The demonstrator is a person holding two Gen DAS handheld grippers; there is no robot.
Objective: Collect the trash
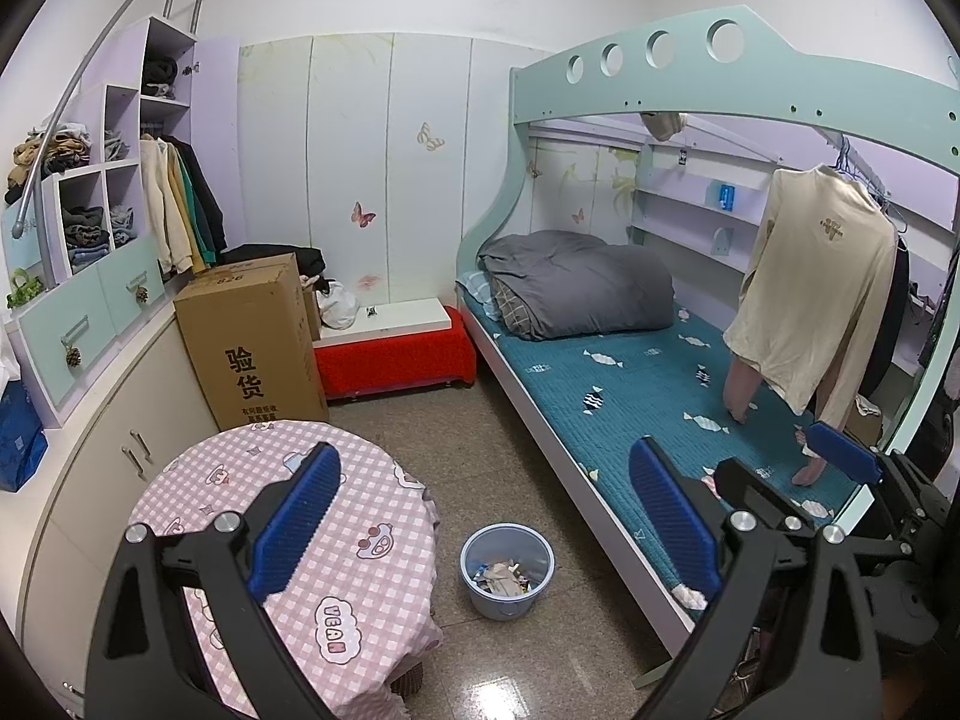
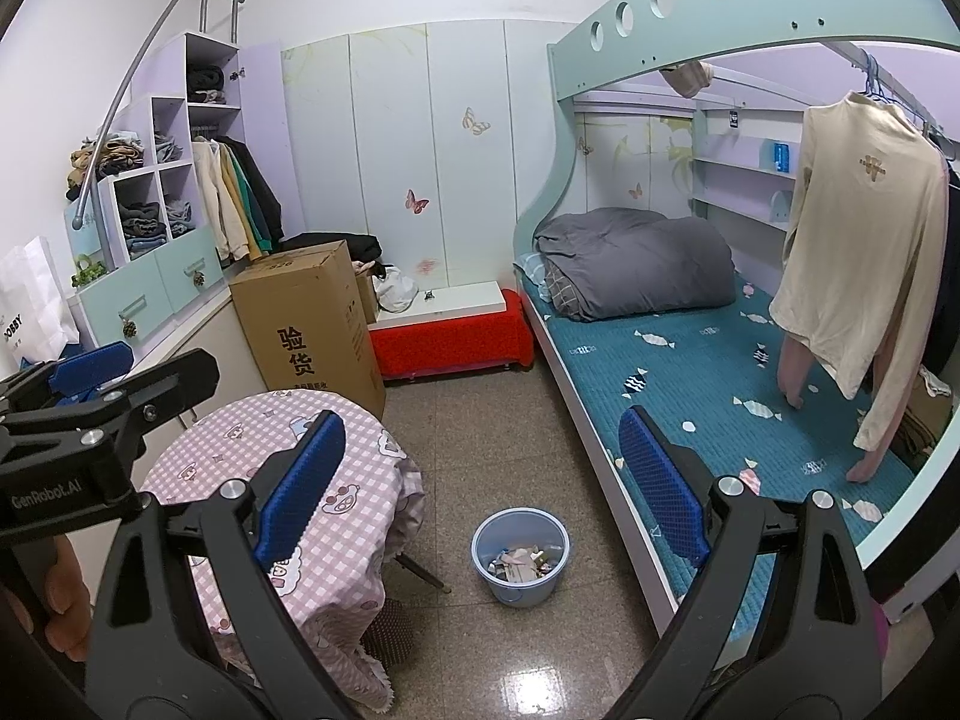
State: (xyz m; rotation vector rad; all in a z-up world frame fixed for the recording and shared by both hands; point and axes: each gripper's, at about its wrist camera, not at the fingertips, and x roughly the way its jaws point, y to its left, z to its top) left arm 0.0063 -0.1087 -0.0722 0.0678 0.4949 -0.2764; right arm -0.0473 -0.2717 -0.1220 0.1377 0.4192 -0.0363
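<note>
Blue ribbed pads line the fingers of both grippers, on black frames. The left gripper (image 1: 486, 516) has its jaws spread wide and holds nothing; its fingers touch nothing. The right gripper (image 2: 480, 483) is also wide open and empty. In the right wrist view the left gripper shows at the left edge, with part of a hand (image 2: 63, 600) under it.

Just under the left finger of each gripper stands a small round table (image 1: 336, 564) with a pink checked cloth that has cartoon prints. The cloth top shows no loose things.

On the speckled floor, between the table and the bed (image 1: 630, 396), stands a light blue plastic bin (image 1: 507, 570). It is round, upright, with its mouth up, and it stands apart from both the table and the bed frame. Inside lies the trash (image 1: 501, 577): crumpled pale paper and small coloured wrappers, low in the bin. Which pieces they are exactly, I cannot tell.

The bed has a teal sheet with a candy pattern; a cream shirt (image 1: 822, 288) hangs over it, and a grey duvet (image 1: 576, 282) is folded at the far end.

Farther back stand a tall cardboard box (image 1: 255, 336) and a red low bench (image 1: 396, 357) against the wall.
</note>
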